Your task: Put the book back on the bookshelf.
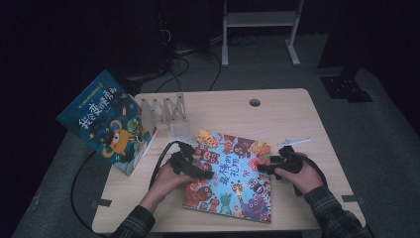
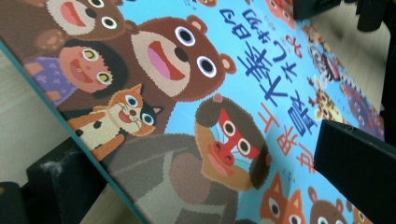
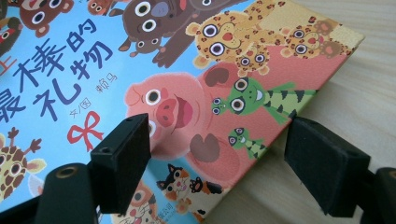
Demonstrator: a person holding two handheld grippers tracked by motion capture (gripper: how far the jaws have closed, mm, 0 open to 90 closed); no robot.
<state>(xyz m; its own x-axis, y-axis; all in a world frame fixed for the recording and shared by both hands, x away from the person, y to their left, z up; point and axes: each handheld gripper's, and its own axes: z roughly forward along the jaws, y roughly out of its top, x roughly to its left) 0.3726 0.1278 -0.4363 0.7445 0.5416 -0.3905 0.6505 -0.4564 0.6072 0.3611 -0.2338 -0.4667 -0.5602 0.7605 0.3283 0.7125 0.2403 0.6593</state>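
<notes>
Black jaws of my right gripper [image 3: 219,163] stand wide astride the picture book's [image 1: 230,173] right edge, pressing nothing, seemingly just set down. My left gripper [image 2: 196,186] straddles its left edge, one jaw under, one over; I can't tell if it pinches. That book lies flat near the table's [image 1: 287,114] front edge.
</notes>
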